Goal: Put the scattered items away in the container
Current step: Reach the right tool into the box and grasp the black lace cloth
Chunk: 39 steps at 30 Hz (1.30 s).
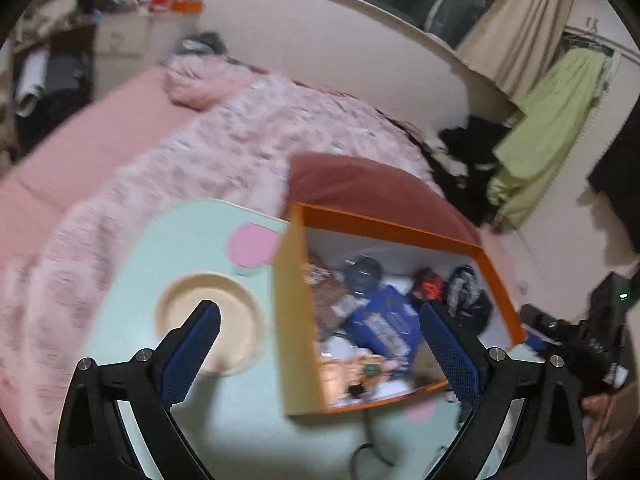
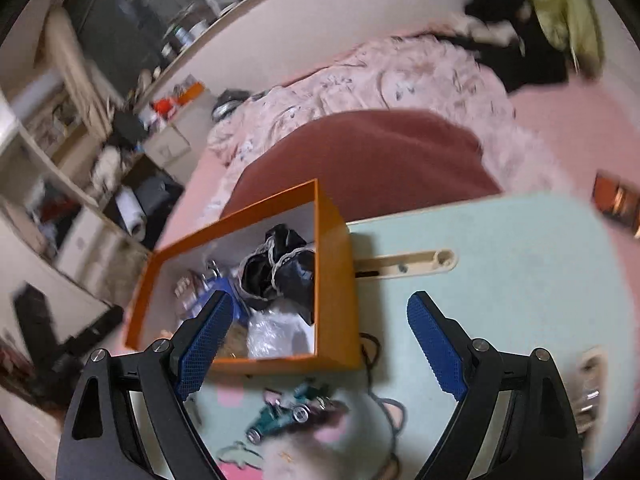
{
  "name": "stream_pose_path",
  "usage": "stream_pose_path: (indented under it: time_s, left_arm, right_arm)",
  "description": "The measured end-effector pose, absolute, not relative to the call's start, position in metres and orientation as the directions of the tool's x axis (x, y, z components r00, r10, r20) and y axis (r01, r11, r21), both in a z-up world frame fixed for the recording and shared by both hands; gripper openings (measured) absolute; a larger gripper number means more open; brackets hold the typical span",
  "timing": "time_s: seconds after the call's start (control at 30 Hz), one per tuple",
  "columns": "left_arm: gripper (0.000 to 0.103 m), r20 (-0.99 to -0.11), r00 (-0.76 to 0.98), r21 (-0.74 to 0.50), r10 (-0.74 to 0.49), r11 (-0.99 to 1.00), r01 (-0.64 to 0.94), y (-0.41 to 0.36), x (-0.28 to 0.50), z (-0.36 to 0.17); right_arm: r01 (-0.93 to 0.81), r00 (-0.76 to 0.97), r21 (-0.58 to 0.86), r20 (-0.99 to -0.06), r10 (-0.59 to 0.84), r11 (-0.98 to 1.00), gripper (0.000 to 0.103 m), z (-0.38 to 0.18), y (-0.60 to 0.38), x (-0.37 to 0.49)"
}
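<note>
- The orange box (image 1: 496,280) stands on the mint table (image 1: 192,240), at the table edge nearest the bed (image 1: 200,148).
- Much looks done already: inside the box lie a blue carton (image 1: 384,320), a black cloth (image 2: 280,276), a clear plastic bag (image 2: 272,332) and other small items too blurred to name.
- Left to tidy, as far as shows: a green toy car (image 2: 296,410) on the table just in front of the box, and a thin dark cord (image 2: 374,364) beside the box's front corner.
- The car's long axis runs slantwise to the box's front wall; which end is its nose I cannot tell through the blur.
- Left gripper (image 1: 320,340): jaws spread wide over the box, nothing between them.
- Right gripper (image 2: 320,340): jaws wide apart and empty, straddling the box's near corner, with the car below them.
</note>
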<state>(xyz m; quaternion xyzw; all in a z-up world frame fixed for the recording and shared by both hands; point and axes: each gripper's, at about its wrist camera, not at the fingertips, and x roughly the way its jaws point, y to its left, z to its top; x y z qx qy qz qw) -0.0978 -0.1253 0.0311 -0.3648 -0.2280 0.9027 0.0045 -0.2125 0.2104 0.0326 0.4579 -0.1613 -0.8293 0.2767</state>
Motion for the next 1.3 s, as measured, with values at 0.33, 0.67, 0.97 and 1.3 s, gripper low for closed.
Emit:
stream_pose_path:
  time_s: [0.33, 0.67, 0.97, 1.3]
  left_arm:
    - [0.099, -0.689, -0.695, -0.318, 0.207, -0.947, 0.033, -0.069, -0.105, 0.023]
    - [0.099, -0.668, -0.695, -0.344, 0.265, -0.939, -0.027, -0.062, -0.072, 0.030]
    - [0.099, -0.663, -0.738, -0.200, 0.121, -0.980, 0.020, -0.048, -0.023, 0.056]
    - [0.099, -0.811, -0.579, -0.080, 0.082, -0.996, -0.030, -0.013, -0.007, 0.006]
  right_arm:
    - [0.388, -0.386, 0.535, -0.644, -0.660, -0.750, 0.090, 0.017, 0.205, -0.184]
    - [0.408, -0.363, 0.535, -0.648, -0.669, -0.740, 0.090, 0.019, 0.227, -0.150]
    - [0.436, -0.556, 0.278, -0.664, -0.500, -0.856, 0.082, 0.088, 0.224, -0.148]
    - [0.567, -0.447, -0.104, -0.872, -0.198, -0.817, 0.051, 0.053, 0.119, -0.190]
